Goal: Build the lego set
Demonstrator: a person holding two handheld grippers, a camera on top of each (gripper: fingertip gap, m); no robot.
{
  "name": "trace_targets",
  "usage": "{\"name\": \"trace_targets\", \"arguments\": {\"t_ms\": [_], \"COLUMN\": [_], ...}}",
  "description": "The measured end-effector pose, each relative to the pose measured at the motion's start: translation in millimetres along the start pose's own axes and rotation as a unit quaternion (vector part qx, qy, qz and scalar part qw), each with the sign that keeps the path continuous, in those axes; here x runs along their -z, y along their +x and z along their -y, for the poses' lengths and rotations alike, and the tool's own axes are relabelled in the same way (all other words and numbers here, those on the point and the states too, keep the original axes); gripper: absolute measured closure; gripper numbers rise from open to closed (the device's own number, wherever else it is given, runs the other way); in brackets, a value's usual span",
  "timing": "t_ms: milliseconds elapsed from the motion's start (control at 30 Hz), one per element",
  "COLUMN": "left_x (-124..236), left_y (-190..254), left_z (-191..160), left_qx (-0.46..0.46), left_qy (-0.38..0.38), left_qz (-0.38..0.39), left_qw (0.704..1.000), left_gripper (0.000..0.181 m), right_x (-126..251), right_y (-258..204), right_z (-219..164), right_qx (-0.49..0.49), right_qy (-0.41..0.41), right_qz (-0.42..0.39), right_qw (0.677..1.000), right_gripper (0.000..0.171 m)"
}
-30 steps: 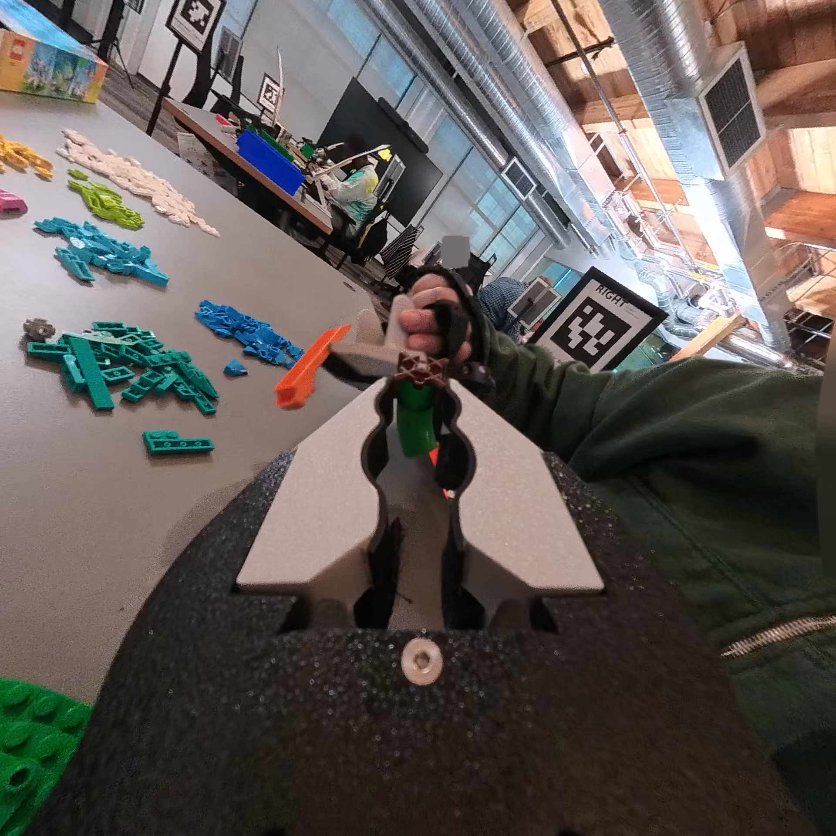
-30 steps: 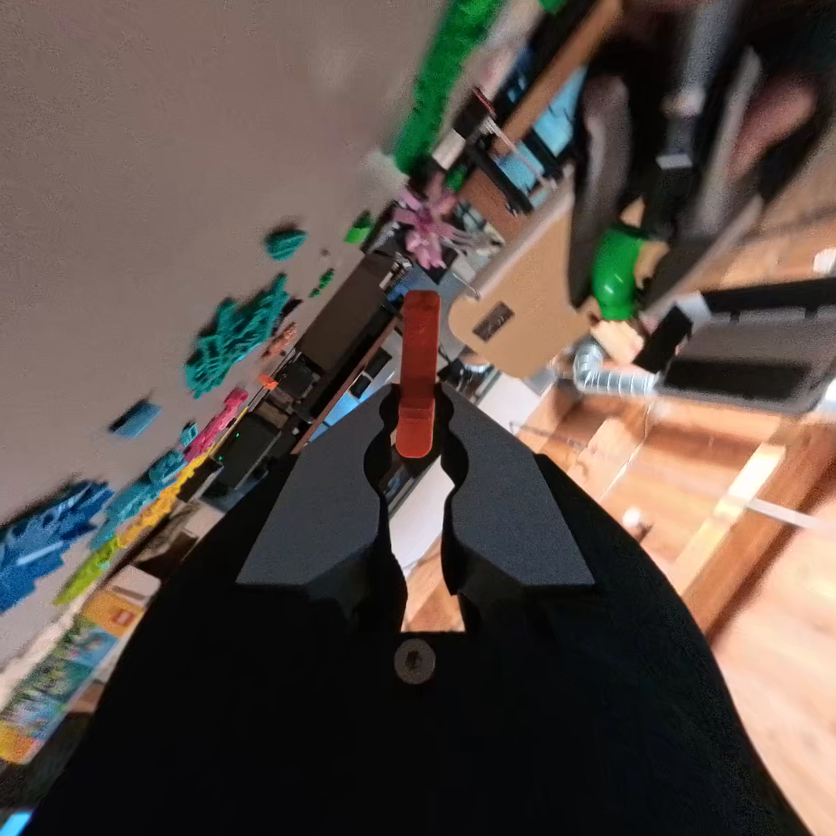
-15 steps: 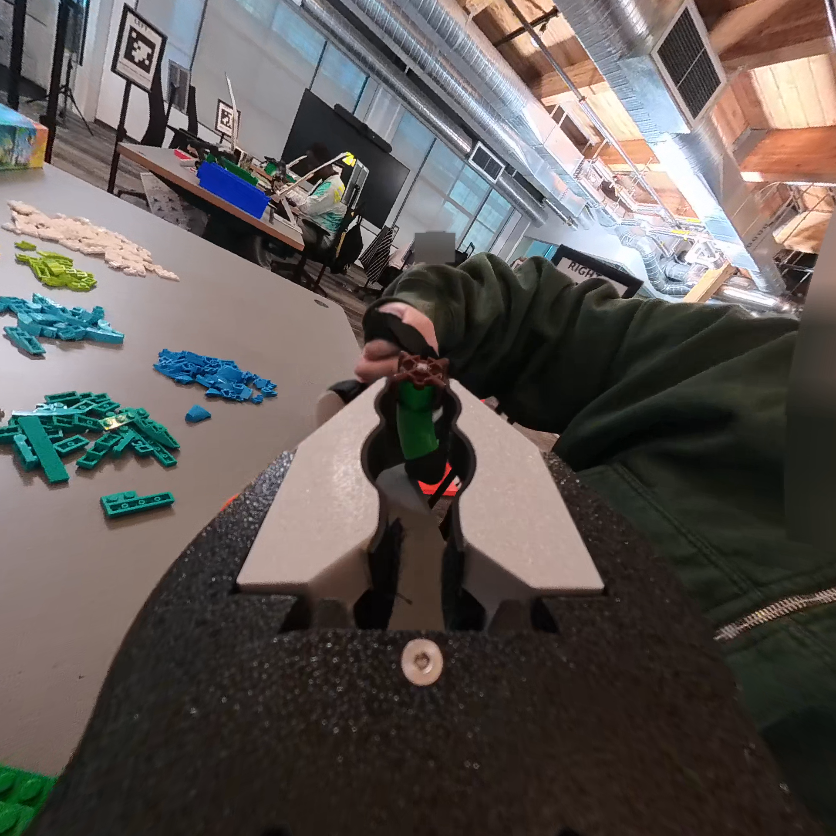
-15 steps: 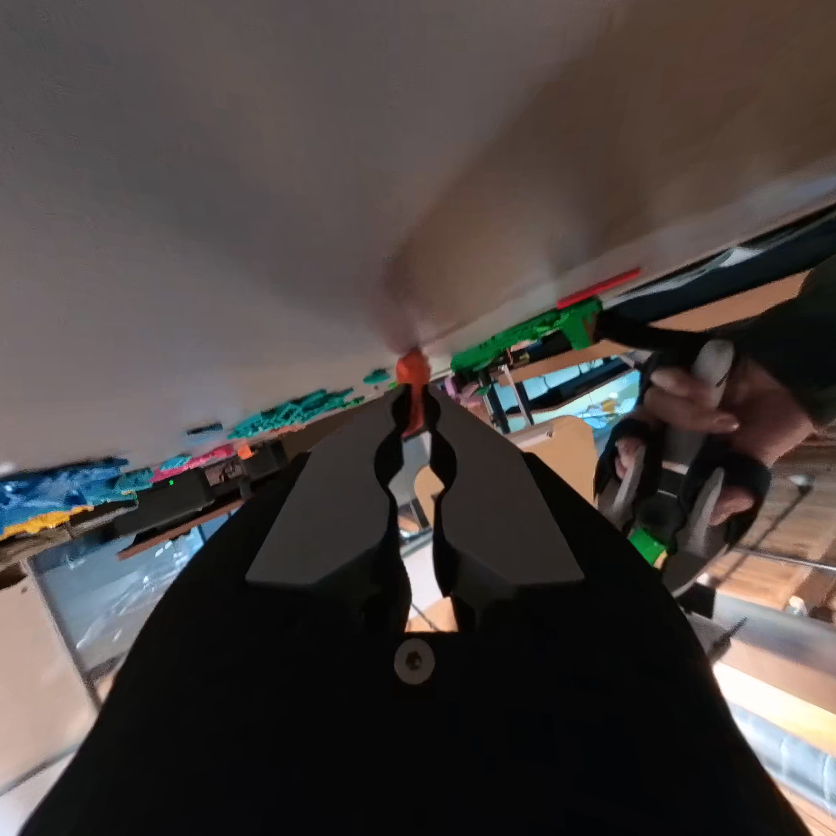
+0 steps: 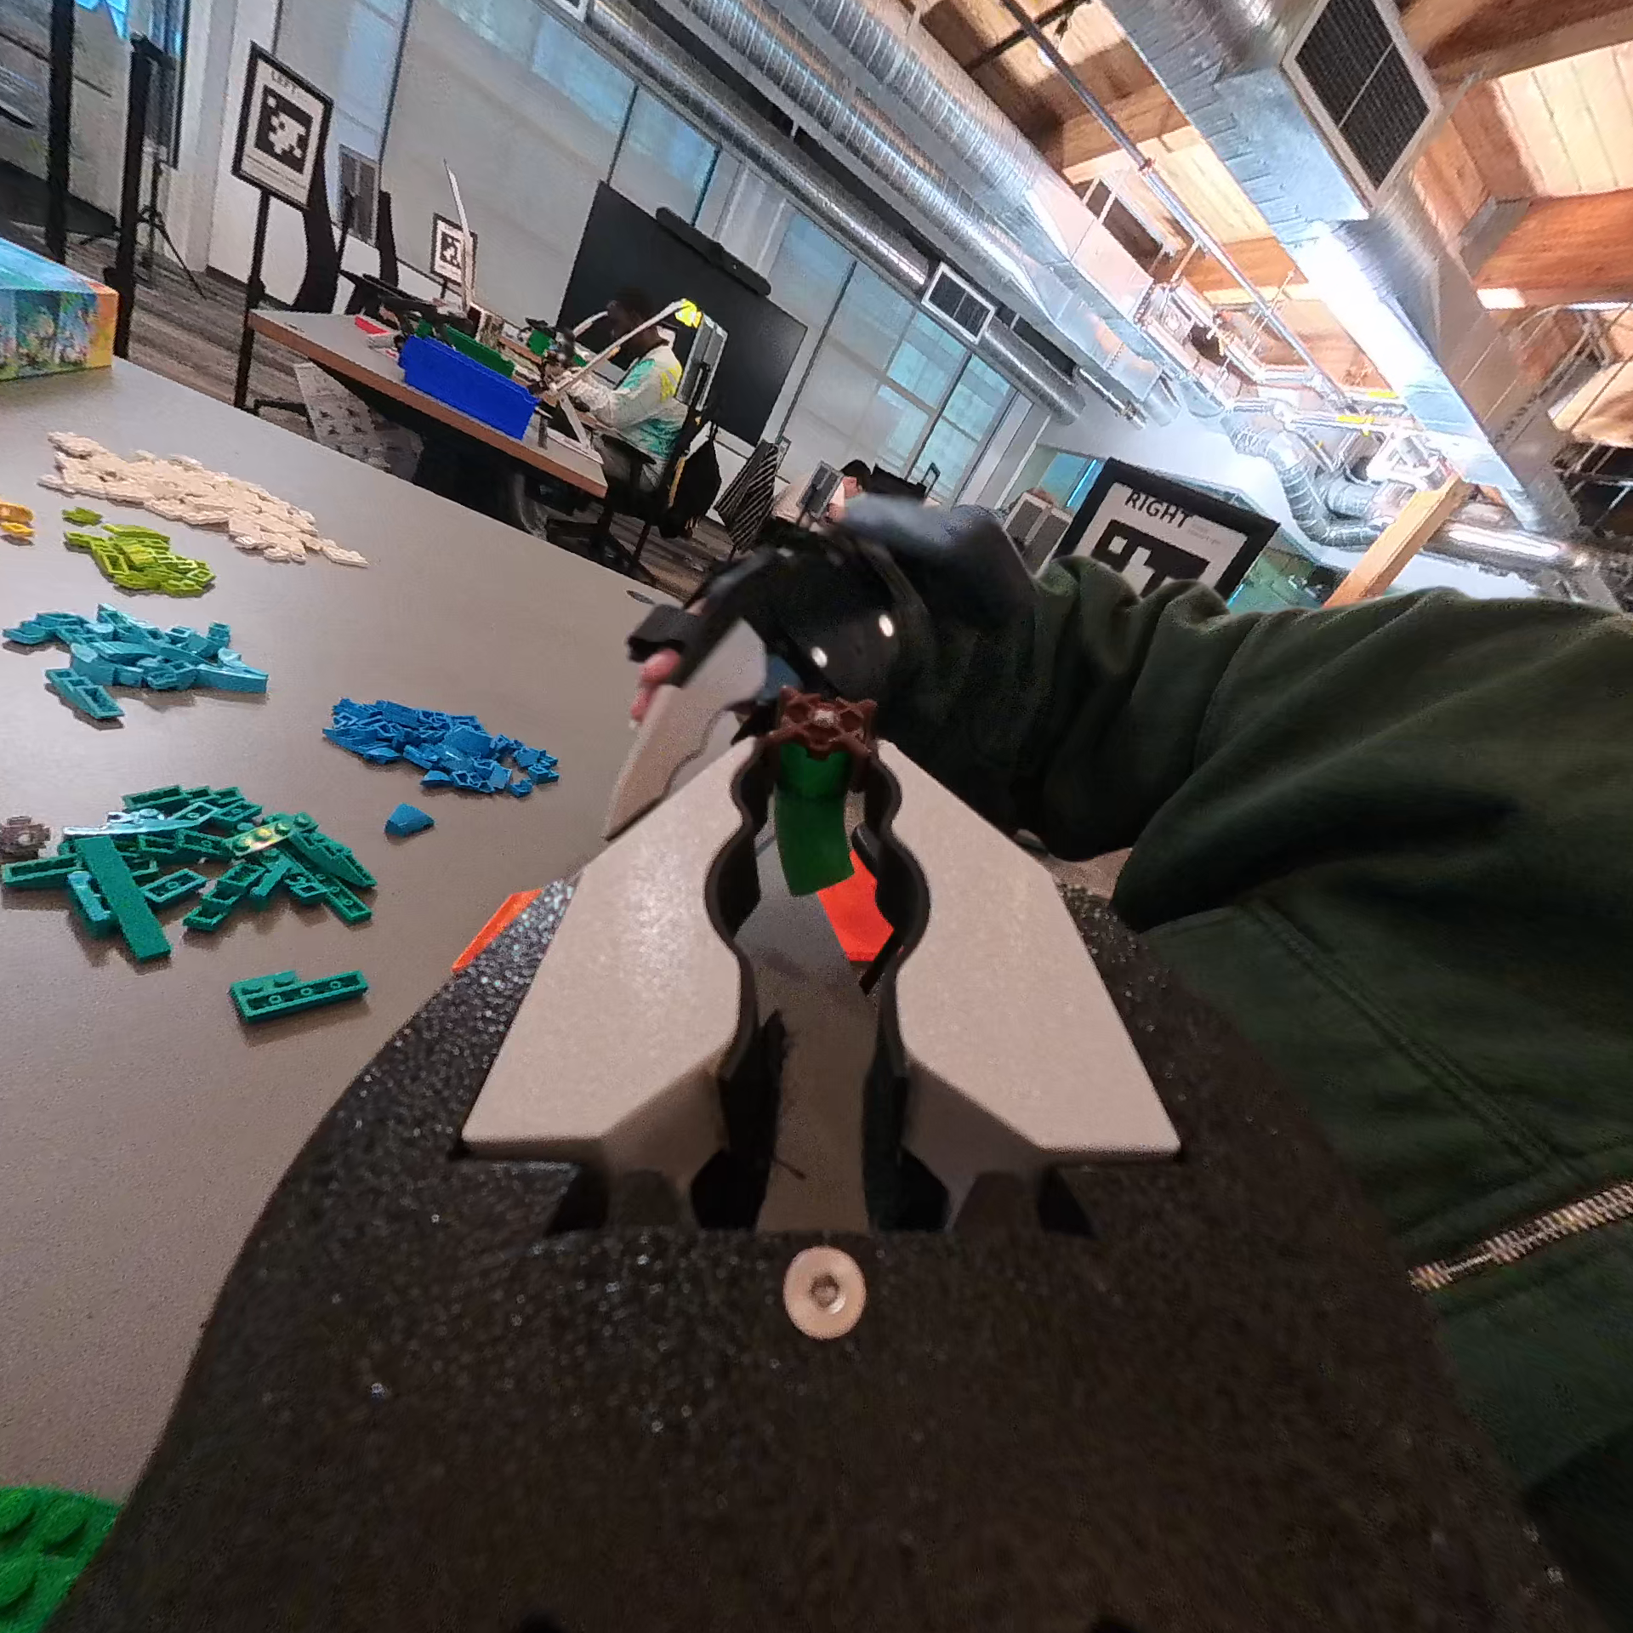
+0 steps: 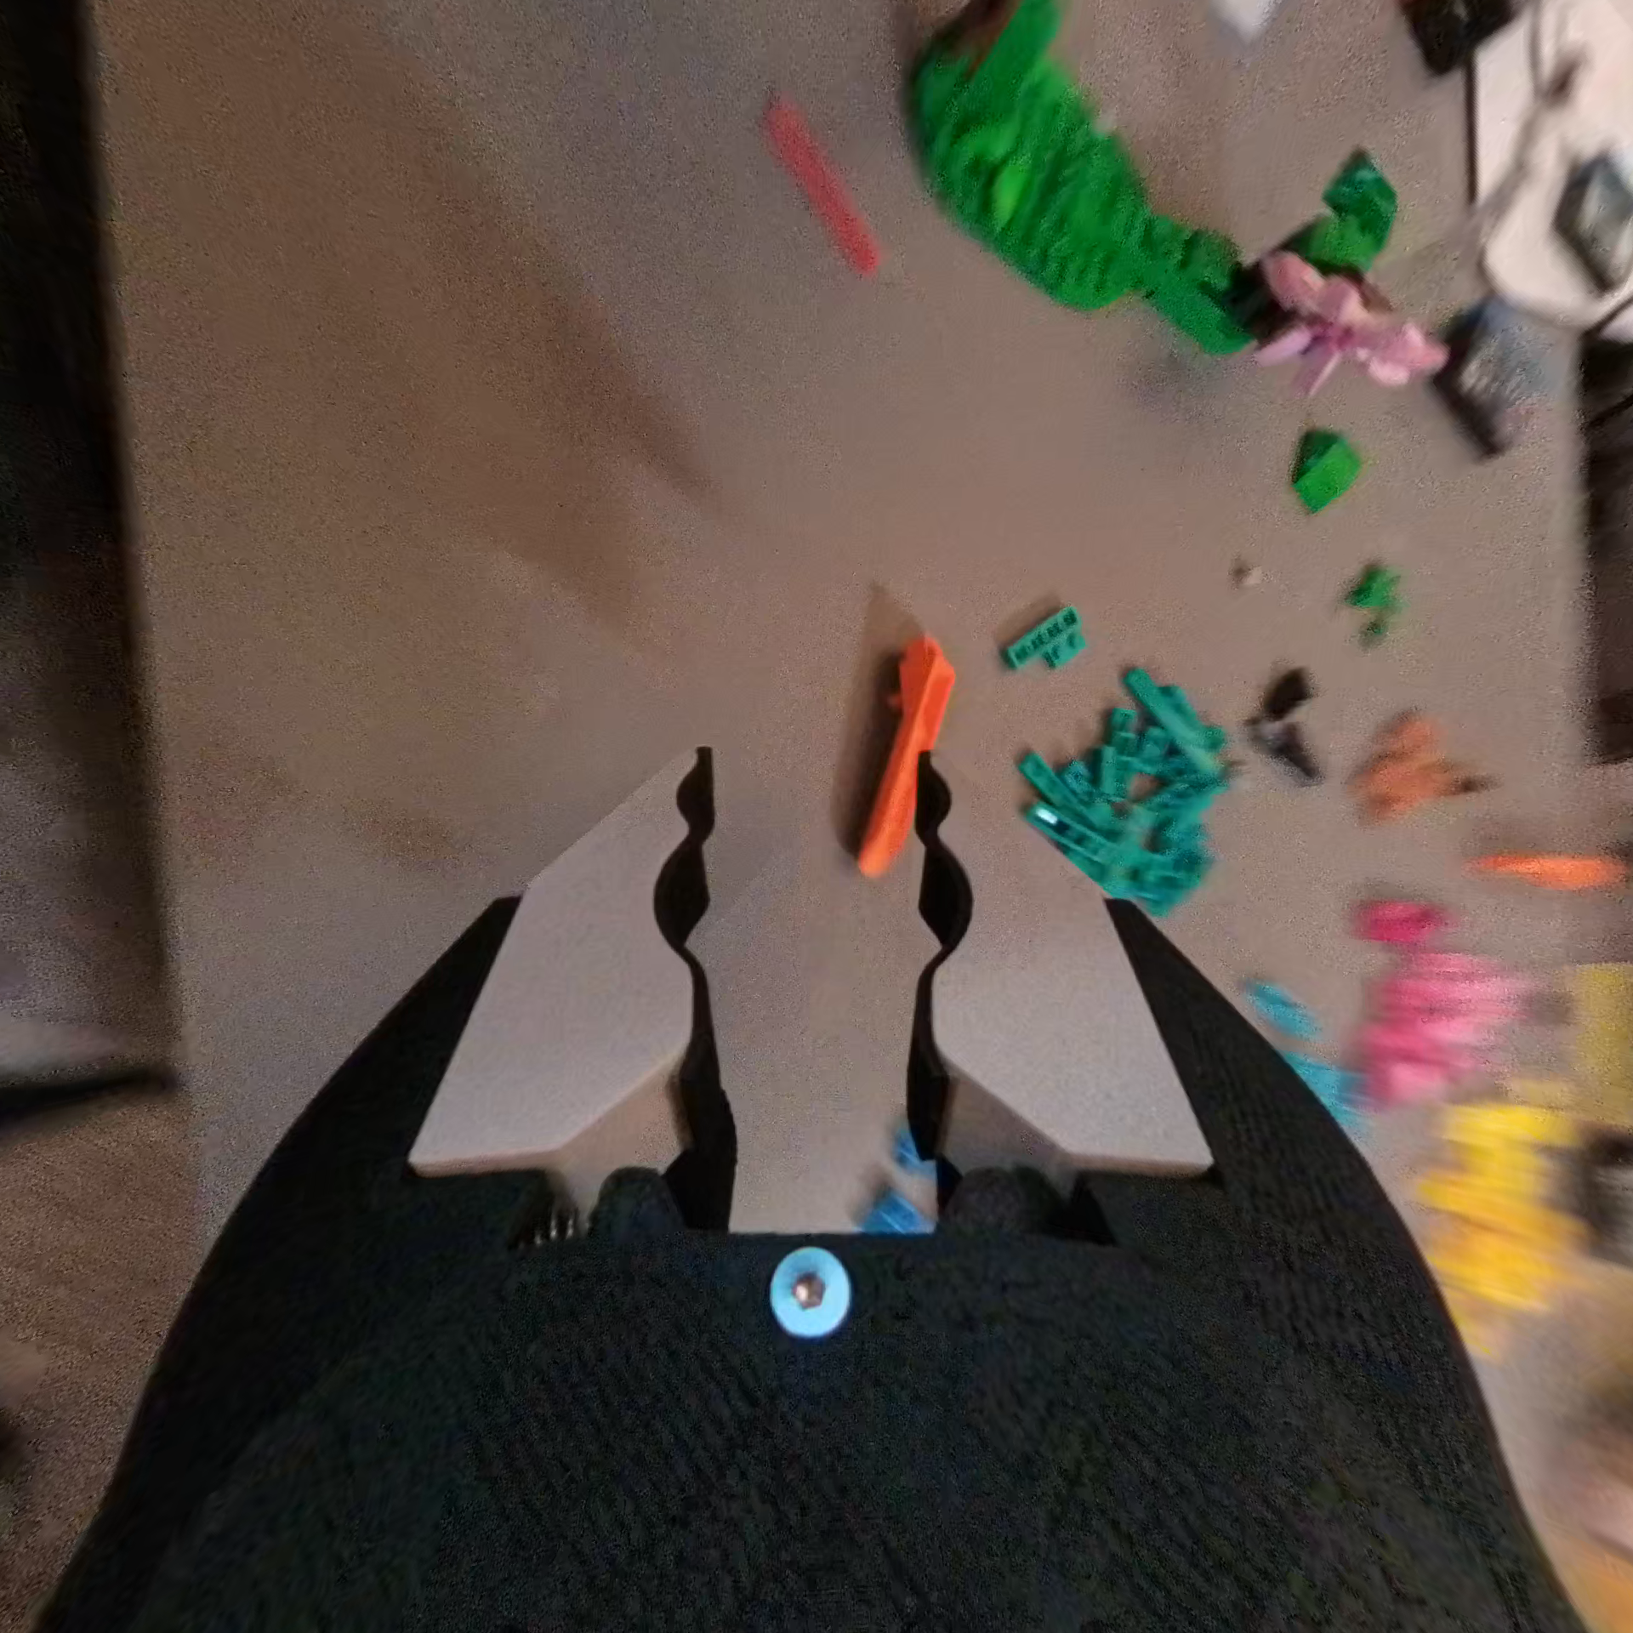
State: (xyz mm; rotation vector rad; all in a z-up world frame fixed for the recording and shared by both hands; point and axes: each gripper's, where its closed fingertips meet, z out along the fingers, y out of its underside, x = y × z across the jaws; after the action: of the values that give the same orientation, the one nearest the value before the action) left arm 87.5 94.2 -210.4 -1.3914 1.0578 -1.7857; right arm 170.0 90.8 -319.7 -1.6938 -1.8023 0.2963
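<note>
My left gripper (image 5: 817, 778) is shut on a green stem piece (image 5: 808, 835) topped by a small brown star-shaped piece (image 5: 822, 720), held above the grey table (image 5: 495, 636). My right gripper (image 6: 808, 760) is open and empty, pointing down at the table. The orange brick separator (image 6: 910, 755) lies on the table just beyond its right fingertip. In the left wrist view the separator (image 5: 853, 910) shows partly behind my fingers, and the right gripper (image 5: 672, 751) hovers above it in a gloved hand.
Sorted piles lie on the table: teal pieces (image 5: 177, 862), blue (image 5: 442, 742), light blue (image 5: 132, 654), lime (image 5: 141, 557), white (image 5: 186, 495). A green baseplate build (image 6: 1060, 203) with a pink flower (image 6: 1343, 327) and a red bar (image 6: 822, 186) lie farther off. A green sleeve (image 5: 1325, 795) fills the right.
My right gripper turned down to the table, opened and let go of the orange separator, which now lies on the table. My left gripper kept its hold on the green stem.
</note>
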Motion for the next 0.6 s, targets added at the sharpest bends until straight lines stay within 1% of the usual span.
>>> {"name": "trace_targets", "arguments": {"t_ms": [67,100,133,167,267,300,333,400,533,600], "left_x": [-2.8,-4.1,-5.2,-6.2,-7.9,-8.1,-8.0,-7.4,-7.0,-7.6], "left_y": [0.8,1.3,1.5,1.6,0.6,0.0,-0.6,-2.5,-5.2,-5.4], "left_z": [-3.5,-5.4,-7.2,-9.0,-13.2,-14.2,-14.9,-15.8,-17.6,-18.7], "left_qx": [-0.003,-0.005,-0.007,-0.009,-0.012,-0.012,-0.012,-0.011,-0.004,-0.003], "left_qy": [-0.009,-0.014,-0.018,-0.022,-0.033,-0.036,-0.037,-0.038,-0.04,-0.042], "left_qz": [-0.002,-0.003,-0.004,-0.005,-0.004,-0.003,-0.003,-0.001,-0.001,-0.002], "left_qw": [1.0,1.0,1.0,1.0,0.999,0.999,0.999,0.999,0.999,0.999], "left_gripper": [0.162,0.162,0.162,0.162,0.162,0.162,0.162,0.162,0.162,0.162], "right_x": [-0.3,-2.6,-7.1,-13.1,-27.9,-32.2,-36.9,-45.0,-50.3,-51.9], "right_y": [14.2,23.0,28.9,31.5,24.1,23.2,24.4,30.1,29.9,28.1], "right_z": [13.4,13.9,10.0,3.4,-7.0,-8.2,-9.8,-13.0,-16.2,-18.3], "right_qx": [-0.125,-0.168,-0.203,-0.235,-0.309,-0.325,-0.329,-0.314,-0.3,-0.29], "right_qy": [0.079,0.097,0.098,0.085,0.05,0.041,0.032,0.016,-0.019,-0.032], "right_qz": [0.047,0.065,0.091,0.121,0.234,0.256,0.263,0.253,0.264,0.263], "right_qw": [0.988,0.979,0.97,0.961,0.921,0.91,0.906,0.915,0.916,0.92], "right_gripper": [0.124,0.123,0.122,0.125,0.13,0.132,0.132,0.132,0.132,0.138]}}
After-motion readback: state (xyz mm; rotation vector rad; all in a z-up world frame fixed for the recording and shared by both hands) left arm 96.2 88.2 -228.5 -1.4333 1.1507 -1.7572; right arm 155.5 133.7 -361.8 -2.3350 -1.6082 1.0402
